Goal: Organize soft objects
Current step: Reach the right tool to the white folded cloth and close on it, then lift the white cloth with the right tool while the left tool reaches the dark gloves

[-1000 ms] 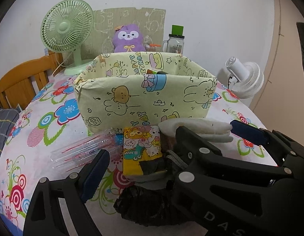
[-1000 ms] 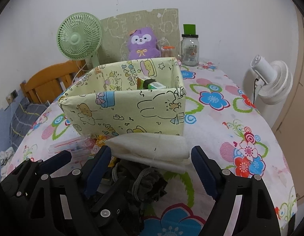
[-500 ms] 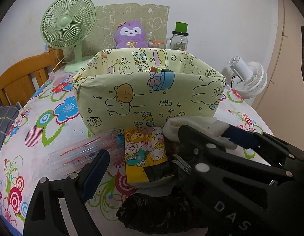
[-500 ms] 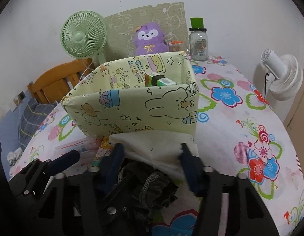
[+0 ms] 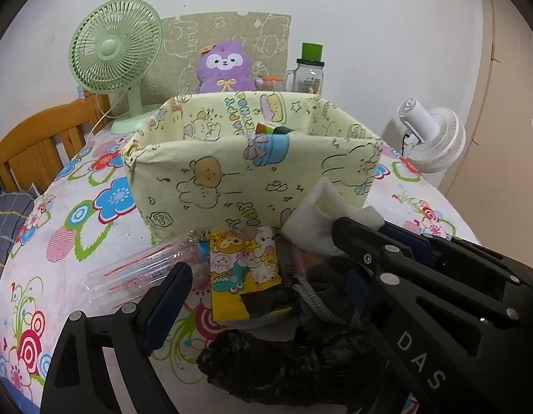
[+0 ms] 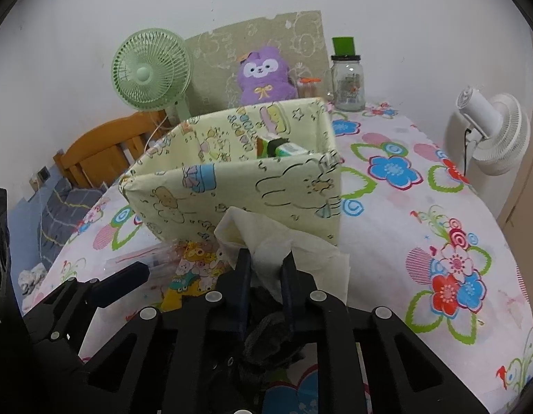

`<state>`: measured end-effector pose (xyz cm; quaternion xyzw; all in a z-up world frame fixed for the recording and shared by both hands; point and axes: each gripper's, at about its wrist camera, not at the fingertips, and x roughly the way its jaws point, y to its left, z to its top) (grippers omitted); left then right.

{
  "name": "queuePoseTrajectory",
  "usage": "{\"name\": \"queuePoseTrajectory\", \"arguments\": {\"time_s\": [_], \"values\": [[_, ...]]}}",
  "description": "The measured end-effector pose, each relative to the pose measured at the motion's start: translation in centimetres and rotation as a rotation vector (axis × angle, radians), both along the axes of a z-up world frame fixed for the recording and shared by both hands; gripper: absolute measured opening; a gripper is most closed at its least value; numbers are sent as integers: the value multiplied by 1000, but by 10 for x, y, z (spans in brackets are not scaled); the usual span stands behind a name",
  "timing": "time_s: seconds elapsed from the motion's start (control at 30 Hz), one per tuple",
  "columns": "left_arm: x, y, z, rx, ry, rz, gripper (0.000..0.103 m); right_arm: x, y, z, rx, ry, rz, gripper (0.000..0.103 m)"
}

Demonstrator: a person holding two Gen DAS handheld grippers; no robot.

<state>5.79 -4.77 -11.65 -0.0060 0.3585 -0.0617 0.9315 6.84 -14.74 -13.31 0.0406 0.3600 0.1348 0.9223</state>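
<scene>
The right gripper (image 6: pixel 265 269) has its jaws pinched tight on a fold of the white cloth (image 6: pixel 266 231), which bunches upward between the two fingers and spills to the right over the flowered tablecloth (image 6: pixel 421 207). Under it lies a dark grey fabric piece (image 6: pixel 269 331) and, in the left wrist view, a crumpled black bag (image 5: pixel 283 369). The left gripper (image 5: pixel 263 269) hangs with its jaws spread wide and nothing between the pads, just left of the cloth and over the same pile.

Taking the yellow cartoon-print bin (image 6: pixel 238 186) as the landmark: the cloth sits directly in front of its near wall, almost touching it, with the held fold pointing up and toward the bin. A yellow cartoon packet (image 5: pixel 244 269) and a clear plastic tube case (image 5: pixel 138 269) lie in front of the bin's left half. A green and white carton (image 6: pixel 283 148) already stands inside.

The bin's open top lies straight ahead of and above the right gripper, so the likely next move is a lift over the near wall and forward; the right hand is plainly the nearer one and already has the cloth. The loose tail may drag the grey piece along.

Behind the bin stand a green desk fan (image 6: pixel 150 72), a purple plush toy (image 6: pixel 264 76) and a glass jar (image 6: pixel 348 82); a white fan (image 6: pixel 490 138) stands to its right.
</scene>
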Motion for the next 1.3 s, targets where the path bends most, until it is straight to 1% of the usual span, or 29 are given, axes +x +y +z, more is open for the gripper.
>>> {"name": "queuePoseTrajectory", "arguments": {"time_s": [0.13,0.43,0.5,0.63,0.73,0.77,0.8,0.83,0.87,0.9,0.93,1.0,1.1,1.3], "values": [[-4,-6,5,-3,-15,-13,92,-7,-7,7,1,-25,-23,18],[-5,-28,6,-14,-15,-62,92,-16,-29,13,-22,-54,-110,18],[-2,-33,3,-17,-3,-73,92,-18,-33,12,-31,-54,-127,18],[6,-40,-7,-42,60,-87,92,-14,-43,7,-38,-26,-176,18],[7,-44,-12,-26,70,-95,92,-14,-47,0,-39,-9,-188,18],[8,-44,-13,-21,73,-95,90,-13,-48,-3,-36,0,-189,18],[8,-44,-14,-20,72,-94,84,-11,-49,-6,-29,10,-189,18],[9,-44,-13,-21,71,-95,81,-11,-50,-7,-25,13,-190,18],[8,-43,-14,-24,69,-97,74,-11,-50,-7,-23,12,-190,18],[9,-42,-14,-25,67,-99,65,-11,-49,-7,-24,12,-190,18],[9,-42,-15,-30,69,-105,65,-11,-49,-7,-24,13,-188,18],[10,-41,-16,-41,66,-111,61,-9,-48,-8,-25,14,-187,18],[9,-41,-16,-44,63,-115,57,-8,-47,-8,-26,17,-185,18],[6,-41,-10,-33,44,-112,52,-9,-46,-7,-21,17,-183,18]]}}
